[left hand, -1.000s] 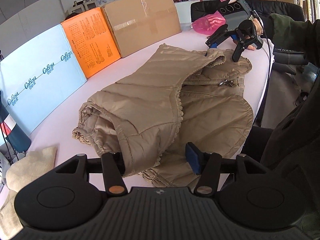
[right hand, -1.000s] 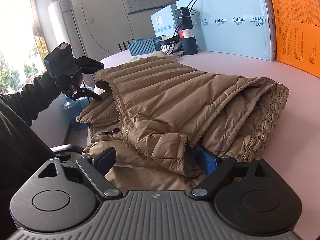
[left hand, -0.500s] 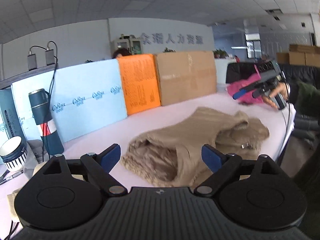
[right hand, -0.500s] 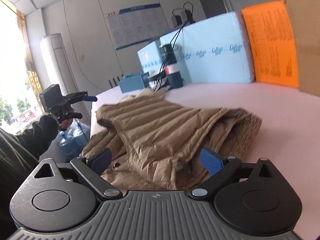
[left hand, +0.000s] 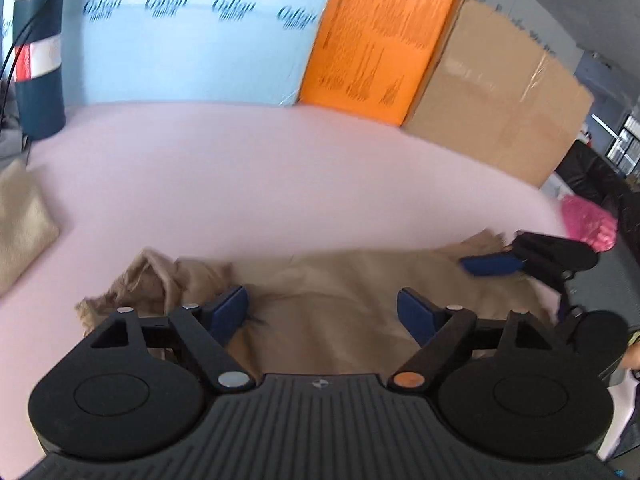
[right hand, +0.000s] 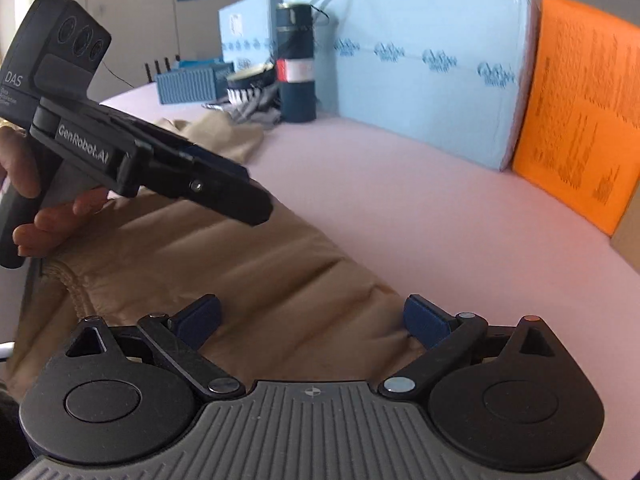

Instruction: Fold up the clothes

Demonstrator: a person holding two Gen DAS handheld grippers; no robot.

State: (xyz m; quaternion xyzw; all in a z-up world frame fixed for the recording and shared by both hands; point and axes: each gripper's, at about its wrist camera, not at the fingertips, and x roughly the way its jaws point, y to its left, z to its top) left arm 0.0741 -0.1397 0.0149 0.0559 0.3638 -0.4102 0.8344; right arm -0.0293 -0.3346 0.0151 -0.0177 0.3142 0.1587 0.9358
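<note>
A tan quilted jacket (left hand: 328, 300) lies folded on the pale pink table (left hand: 280, 168), with a bunched cuff at its left end. My left gripper (left hand: 322, 314) hovers low over it, open, its blue pads spread wide with nothing clamped. In the left wrist view the right gripper (left hand: 532, 258) shows at the jacket's right end. My right gripper (right hand: 312, 320) is also open, just above the jacket (right hand: 248, 280) beside its ribbed hem. A hand holds the left gripper (right hand: 160, 168) over the jacket's upper left in that view.
A light-blue foam panel (left hand: 192, 40), an orange panel (left hand: 376, 48) and a cardboard box (left hand: 496, 100) stand along the table's far edge. A dark flask (right hand: 296, 72) and a blue box (right hand: 192, 84) stand at the far end. A beige cloth (left hand: 20, 220) lies left; a pink bag (left hand: 588, 224) right.
Both grippers were raised and looking across the table half a second ago. They have since dropped close over the jacket and drawn nearer each other, still open.
</note>
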